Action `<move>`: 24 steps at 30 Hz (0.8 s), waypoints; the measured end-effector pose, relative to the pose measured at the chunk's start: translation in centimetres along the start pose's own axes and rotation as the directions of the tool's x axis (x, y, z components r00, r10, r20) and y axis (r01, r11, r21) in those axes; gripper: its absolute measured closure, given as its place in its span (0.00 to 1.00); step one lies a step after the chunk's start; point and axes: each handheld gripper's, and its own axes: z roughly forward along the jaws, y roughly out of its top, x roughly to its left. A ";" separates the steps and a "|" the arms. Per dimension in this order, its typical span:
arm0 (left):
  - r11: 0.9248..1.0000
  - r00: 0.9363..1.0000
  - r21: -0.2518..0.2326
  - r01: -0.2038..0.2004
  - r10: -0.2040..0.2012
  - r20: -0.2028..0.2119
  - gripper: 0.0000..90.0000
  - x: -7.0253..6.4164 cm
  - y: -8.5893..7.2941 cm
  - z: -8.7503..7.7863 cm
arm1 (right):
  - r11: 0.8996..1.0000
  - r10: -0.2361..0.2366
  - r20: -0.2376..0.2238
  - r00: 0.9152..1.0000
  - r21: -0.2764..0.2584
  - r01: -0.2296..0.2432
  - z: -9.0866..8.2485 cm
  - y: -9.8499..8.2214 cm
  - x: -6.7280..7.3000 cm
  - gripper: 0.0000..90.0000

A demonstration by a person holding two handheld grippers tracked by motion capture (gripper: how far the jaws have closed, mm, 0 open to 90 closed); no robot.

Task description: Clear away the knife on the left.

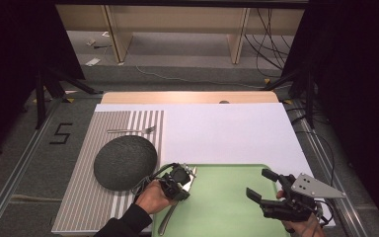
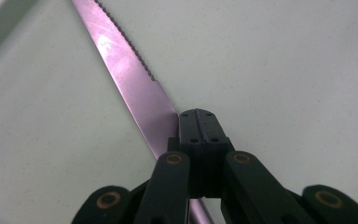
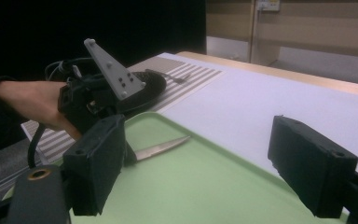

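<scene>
A table knife (image 1: 190, 177) lies on the green tray (image 1: 227, 207) near its left edge, blade toward the far side. My left gripper (image 1: 181, 190) is low over the knife. In the left gripper view its jaws (image 2: 200, 126) are shut pad to pad, and the serrated blade (image 2: 130, 74) runs beside and under them; nothing shows between the pads. My right gripper (image 1: 262, 183) hovers open over the tray's right part with nothing between its jaws (image 3: 200, 172). Beyond them the knife blade (image 3: 163, 147) lies flat on the tray (image 3: 191, 186).
A dark round plate (image 1: 125, 162) sits on a striped placemat (image 1: 86, 197) left of the tray, with a fork (image 1: 131, 130) beyond it. A white sheet (image 1: 227, 133) covers the far half of the table.
</scene>
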 end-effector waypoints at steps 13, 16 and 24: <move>1.000 1.000 0.001 0.030 -0.030 0.008 1.00 0.9 -0.5 -0.4 | 1.000 0.000 0.000 1.000 0.000 0.000 0.0 0.0 0.0 0.22; 0.999 0.999 0.004 0.032 -0.032 0.003 1.00 0.8 -0.5 -0.4 | 1.000 0.000 -0.001 1.000 0.000 0.000 0.0 0.0 0.0 0.22; 0.999 0.999 0.003 0.035 -0.035 -0.041 1.00 0.7 -0.8 -1.0 | 1.000 0.001 0.000 1.000 -0.003 -0.001 0.0 0.0 0.0 0.22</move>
